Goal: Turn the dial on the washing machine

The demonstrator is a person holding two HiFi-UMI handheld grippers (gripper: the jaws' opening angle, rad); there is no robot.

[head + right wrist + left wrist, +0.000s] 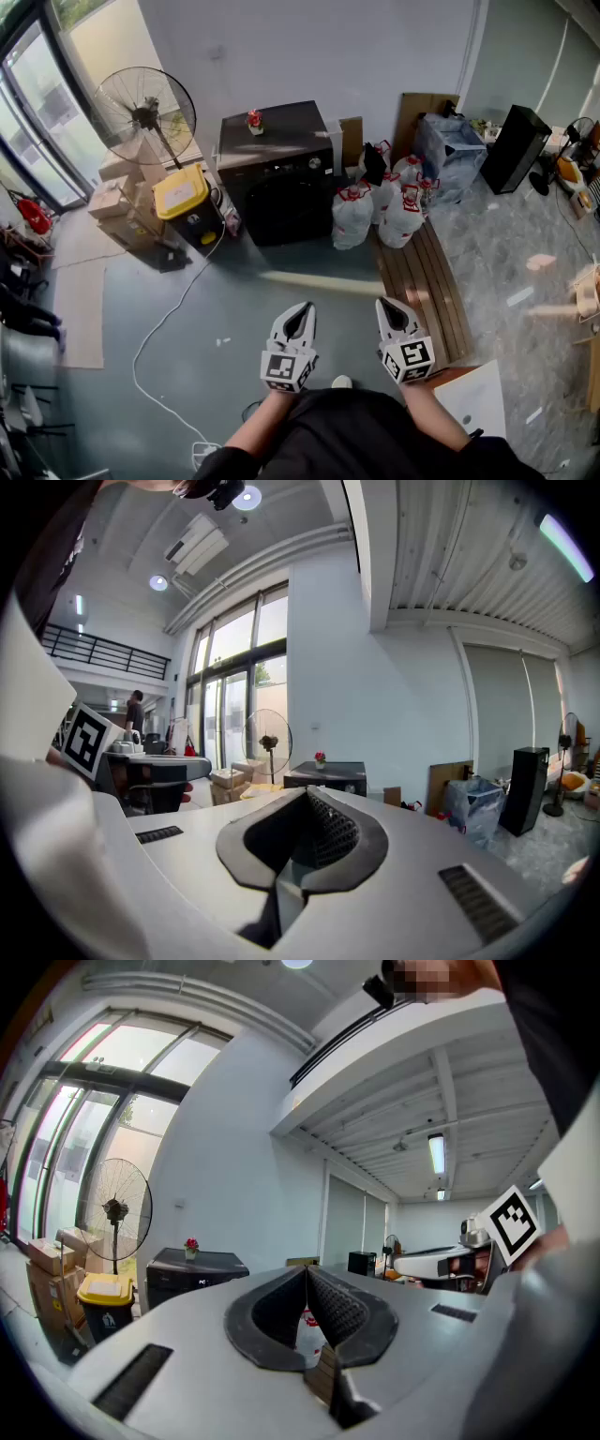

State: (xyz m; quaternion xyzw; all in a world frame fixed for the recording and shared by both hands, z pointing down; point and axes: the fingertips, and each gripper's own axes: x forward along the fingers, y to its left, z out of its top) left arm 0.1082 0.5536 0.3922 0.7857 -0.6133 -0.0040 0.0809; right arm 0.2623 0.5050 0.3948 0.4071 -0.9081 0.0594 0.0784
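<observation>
Standing well apart from the dark washing machine (277, 178) at the far wall, the person holds the left tool (301, 314) and the right tool (388, 312) clenched and empty. Nothing is done yet, I think: the approach and the turn of the dial, too small to make out, both remain.

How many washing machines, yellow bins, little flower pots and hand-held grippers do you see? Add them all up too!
washing machine: 1
yellow bin: 1
flower pot, on top of the washing machine: 1
hand-held grippers: 2, the left hand-held gripper and the right hand-held gripper
Total: 5
</observation>
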